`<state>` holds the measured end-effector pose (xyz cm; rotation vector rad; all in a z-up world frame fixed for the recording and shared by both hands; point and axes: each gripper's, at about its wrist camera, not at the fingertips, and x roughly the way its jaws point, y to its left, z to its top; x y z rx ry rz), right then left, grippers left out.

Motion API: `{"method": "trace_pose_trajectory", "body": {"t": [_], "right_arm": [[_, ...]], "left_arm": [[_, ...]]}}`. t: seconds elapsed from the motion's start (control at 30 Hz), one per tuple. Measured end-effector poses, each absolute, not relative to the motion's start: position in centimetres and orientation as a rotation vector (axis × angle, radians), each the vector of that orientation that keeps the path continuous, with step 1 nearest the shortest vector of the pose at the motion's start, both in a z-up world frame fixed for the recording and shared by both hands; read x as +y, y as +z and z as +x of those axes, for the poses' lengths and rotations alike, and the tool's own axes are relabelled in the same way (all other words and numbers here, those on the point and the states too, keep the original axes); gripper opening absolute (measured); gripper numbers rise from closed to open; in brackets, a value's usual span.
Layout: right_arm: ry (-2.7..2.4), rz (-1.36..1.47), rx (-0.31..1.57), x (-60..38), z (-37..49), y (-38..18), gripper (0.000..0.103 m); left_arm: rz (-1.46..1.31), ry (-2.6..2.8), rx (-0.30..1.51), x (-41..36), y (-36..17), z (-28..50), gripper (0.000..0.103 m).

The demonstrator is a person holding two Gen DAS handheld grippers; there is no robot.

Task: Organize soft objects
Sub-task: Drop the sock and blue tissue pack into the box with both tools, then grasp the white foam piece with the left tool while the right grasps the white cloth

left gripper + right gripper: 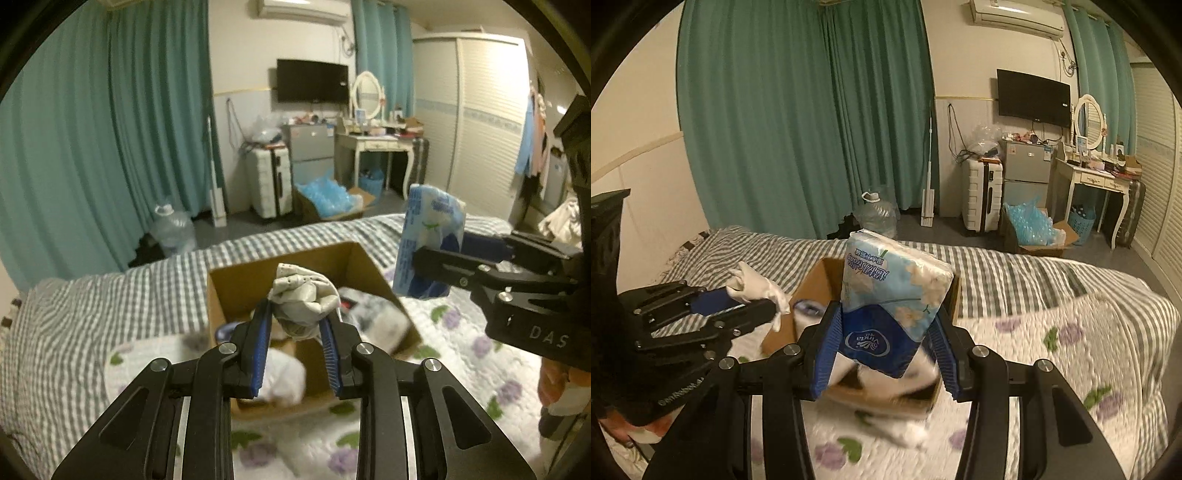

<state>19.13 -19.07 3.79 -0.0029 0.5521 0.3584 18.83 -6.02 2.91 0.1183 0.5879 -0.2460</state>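
Observation:
My left gripper point(295, 314) is shut on a crumpled cream cloth point(303, 295) and holds it above an open cardboard box point(365, 266) on the bed. The box holds several soft white items, blurred. My right gripper point(886, 328) is shut on a blue and white tissue pack point(890, 295), held upright over the same box point(812, 280). In the left wrist view the right gripper point(424, 266) with the pack point(428, 236) is at the right of the box. In the right wrist view the left gripper point(764, 306) with the cloth point(757, 288) is at the left.
The box rests on a white quilt with purple flowers point(461, 332) over a grey checked bedsheet point(92, 314). Beyond the bed stand a water jug point(173, 229), a white suitcase point(269, 184), a box of blue plastic point(328, 199) and a dressing table point(376, 144).

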Motion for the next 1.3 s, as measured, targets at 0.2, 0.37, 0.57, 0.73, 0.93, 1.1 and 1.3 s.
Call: {"method": "trace_pose_trajectory", "body": {"t": [0.2,0.37,0.57,0.73,0.93,1.1,1.3], "right_arm": [[0.345,-0.012,0.600,-18.3,25.5,0.9,0.047],[0.342,-0.007,0.689,-17.9,30.5,-3.3,0.047],[0.335,0.025,0.685,-18.3,32.2,-4.9,0.078],[0.287,0.057,0.646,-20.0,30.9,-2.9,0.085],[0.274,0.061,0.537,-21.9,25.8,4.0,0.087],[0.271,-0.003,0.457,-22.2,19.8,8.8,0.101],[0.268,-0.107,0.440,-21.2,13.8,9.4,0.101]], "left_arm": [[0.144,-0.215,0.612,-5.9,-0.1,23.6,0.029],[0.191,-0.153,0.608,-5.9,-3.3,26.6,0.058],[0.151,-0.147,0.580,-5.5,-4.1,27.2,0.079],[0.165,-0.108,0.574,-5.9,-2.3,26.0,0.079],[0.168,-0.065,0.465,-5.4,3.8,20.7,0.092],[0.141,-0.031,0.405,-4.3,8.0,15.3,0.093],[0.100,-0.012,0.410,-3.2,8.8,10.7,0.093]]}}
